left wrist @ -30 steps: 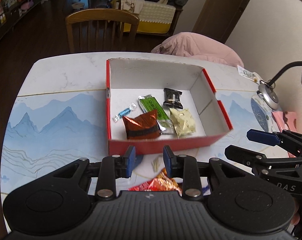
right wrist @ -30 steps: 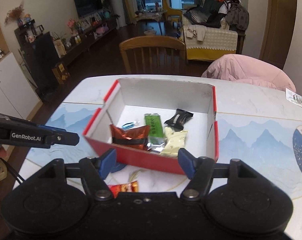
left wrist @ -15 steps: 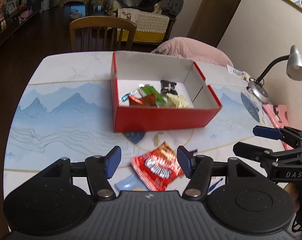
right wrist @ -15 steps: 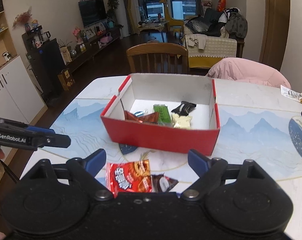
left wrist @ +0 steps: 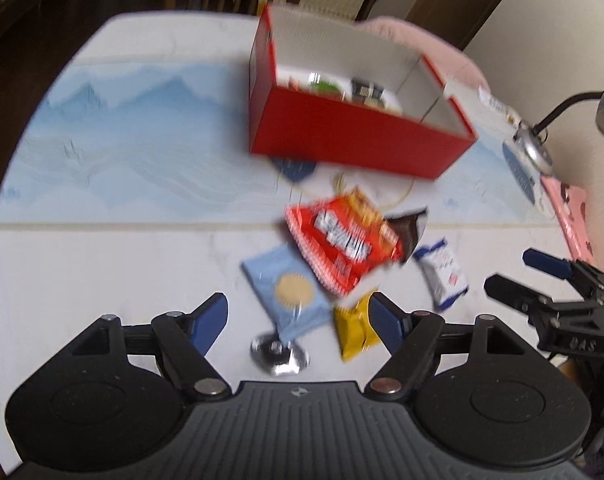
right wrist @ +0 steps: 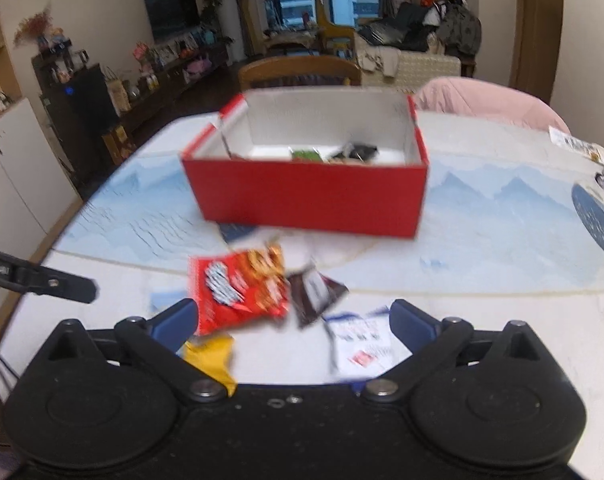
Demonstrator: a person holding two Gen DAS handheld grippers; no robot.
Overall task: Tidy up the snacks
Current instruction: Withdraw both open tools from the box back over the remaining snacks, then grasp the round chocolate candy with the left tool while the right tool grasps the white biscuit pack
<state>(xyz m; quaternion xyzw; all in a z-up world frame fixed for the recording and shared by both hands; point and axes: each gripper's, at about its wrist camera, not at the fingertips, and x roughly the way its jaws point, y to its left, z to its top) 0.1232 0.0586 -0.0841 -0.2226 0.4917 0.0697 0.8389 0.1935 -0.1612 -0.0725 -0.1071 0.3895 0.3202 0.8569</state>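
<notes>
White tabletop (left wrist: 101, 264) with a blue mountain print fills both views. Left gripper (left wrist: 297, 316) is opening, nothing pinched; a pale blue packet (left wrist: 285, 292) and a yellow packet (left wrist: 356, 328) lie between its jaws. Right gripper (right wrist: 293, 322) is opening wide, empty, over a white packet (right wrist: 362, 344). Beyond lie a red bag (left wrist: 342, 240), a dark wrapper (left wrist: 408, 226), then the red box (left wrist: 354, 140) holding snacks.

Your red box (left wrist: 354, 136) sits open on the table, a few wrappers inside. In front of it lie loose snacks: a red bag (left wrist: 342, 244) flat, overlapping a dark wrapper (left wrist: 412, 226), with a blue cookie pack (left wrist: 287, 294), yellow packet (left wrist: 354, 328) and white packet (left wrist: 442, 276) nearer you.
</notes>
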